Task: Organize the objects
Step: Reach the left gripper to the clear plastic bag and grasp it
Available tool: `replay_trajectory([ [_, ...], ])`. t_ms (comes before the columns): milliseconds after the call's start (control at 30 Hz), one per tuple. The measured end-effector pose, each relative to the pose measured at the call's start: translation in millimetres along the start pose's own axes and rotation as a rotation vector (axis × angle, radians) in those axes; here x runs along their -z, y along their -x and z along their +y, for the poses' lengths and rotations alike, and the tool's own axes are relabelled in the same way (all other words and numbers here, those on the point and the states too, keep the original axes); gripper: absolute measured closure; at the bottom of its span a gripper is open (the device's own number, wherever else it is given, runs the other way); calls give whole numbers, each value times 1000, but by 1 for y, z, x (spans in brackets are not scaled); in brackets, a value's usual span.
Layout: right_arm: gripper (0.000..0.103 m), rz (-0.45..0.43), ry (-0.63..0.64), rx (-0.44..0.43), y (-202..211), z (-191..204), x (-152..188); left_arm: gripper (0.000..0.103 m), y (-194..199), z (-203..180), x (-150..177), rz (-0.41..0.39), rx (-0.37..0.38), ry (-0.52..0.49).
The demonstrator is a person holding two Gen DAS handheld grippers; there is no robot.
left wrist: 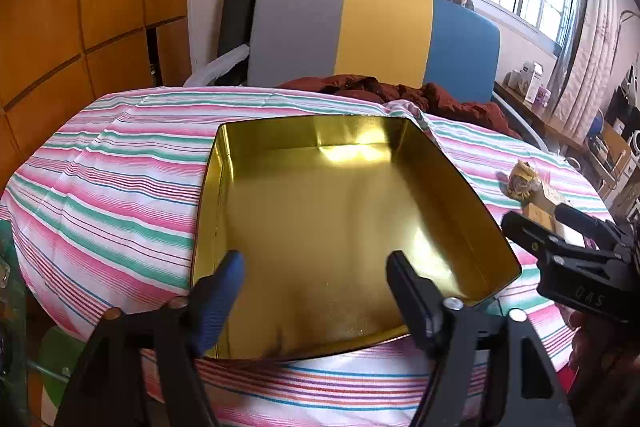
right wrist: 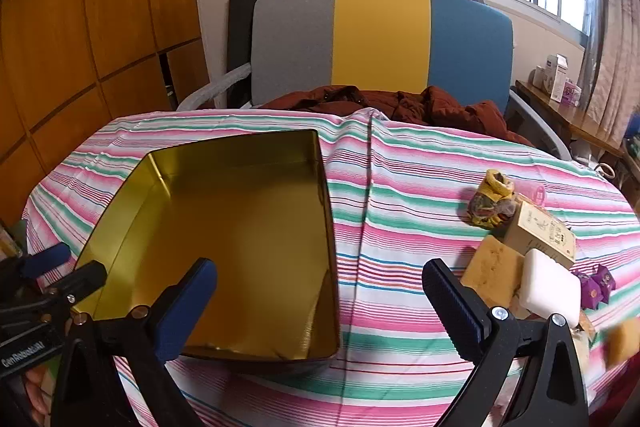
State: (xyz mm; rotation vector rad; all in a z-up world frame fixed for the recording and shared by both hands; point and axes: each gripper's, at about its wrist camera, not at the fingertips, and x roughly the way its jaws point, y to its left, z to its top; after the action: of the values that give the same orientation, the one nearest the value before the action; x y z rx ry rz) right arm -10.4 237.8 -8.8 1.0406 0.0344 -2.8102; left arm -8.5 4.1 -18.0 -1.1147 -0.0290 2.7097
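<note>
An open, empty gold tin (left wrist: 340, 227) lies on the striped tablecloth (left wrist: 120, 187). My left gripper (left wrist: 316, 267) hovers open over the tin's near edge with nothing between its fingers. In the right wrist view the tin (right wrist: 240, 247) is at the left, and my right gripper (right wrist: 320, 273) stands open and empty above the cloth, just right of the tin. To its right lie a yellow sponge (right wrist: 494, 273), a white block (right wrist: 552, 287), a tan carton (right wrist: 540, 231), a yellow pouch (right wrist: 492, 203) and small purple packets (right wrist: 596, 283). The left gripper (right wrist: 68, 265) shows at the tin's left side.
A chair (right wrist: 380, 35) with grey, yellow and blue panels stands behind the table, a red-brown jacket (right wrist: 400, 103) draped on its seat. Wooden cabinets (right wrist: 80, 27) fill the left. A side table (right wrist: 568, 115) with boxes sits under the window. Another orange sponge (right wrist: 622, 341) lies blurred at the far right.
</note>
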Motion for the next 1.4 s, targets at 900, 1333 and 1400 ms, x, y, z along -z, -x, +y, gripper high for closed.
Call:
replay_trajectory([
  [900, 0, 87, -295, 308, 53, -245, 12, 27, -23, -217, 18, 199, 649, -496],
  [1333, 0, 165, -704, 97, 37, -334, 42, 26, -65, -309, 63, 315, 703, -633],
  [1400, 0, 155, -739, 70, 36, -339, 45, 26, -71, -313, 66, 322, 712, -629],
])
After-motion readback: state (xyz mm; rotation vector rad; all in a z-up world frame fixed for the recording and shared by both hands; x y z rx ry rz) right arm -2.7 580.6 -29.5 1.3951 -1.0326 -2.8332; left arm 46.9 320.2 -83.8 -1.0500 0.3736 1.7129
